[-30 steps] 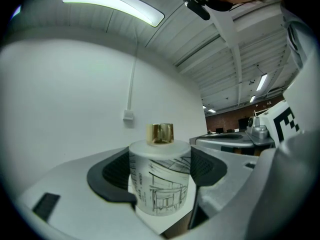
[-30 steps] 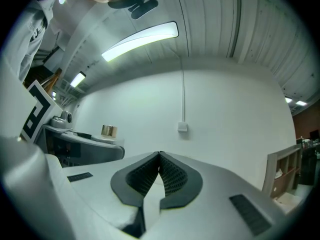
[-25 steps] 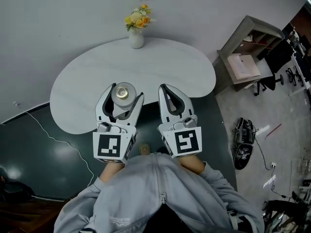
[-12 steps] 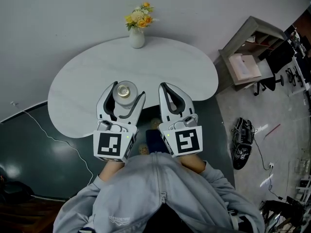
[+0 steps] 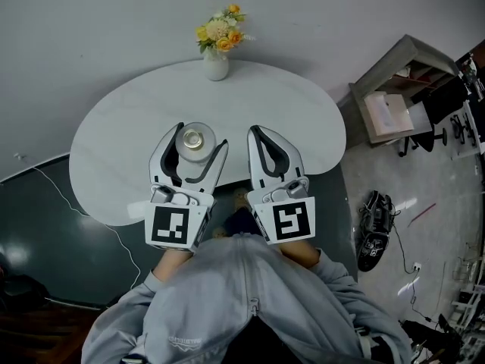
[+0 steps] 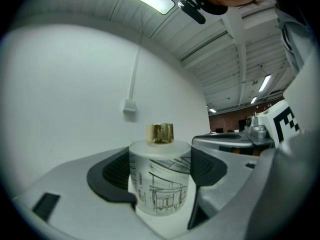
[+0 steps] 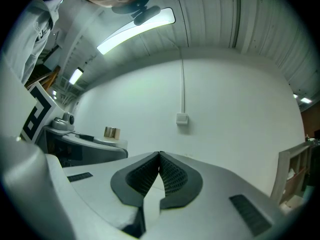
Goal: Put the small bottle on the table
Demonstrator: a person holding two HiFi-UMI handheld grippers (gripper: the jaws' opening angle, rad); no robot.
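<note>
The small bottle, frosted with a gold cap, stands upright in your left gripper. Its jaws grasp the bottle's sides, likely to keep it level over the bench toward the 6 o'clock edge. At the bottle's 3 o'clock, your right gripper is empty, its jaws clenched together. The label shows a line-drawn building, and its vertical print is too small to read.

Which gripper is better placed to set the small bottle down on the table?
The left gripper: it is shut on the small bottle, held upright over the white table. The right gripper is shut and empty beside it.
</note>
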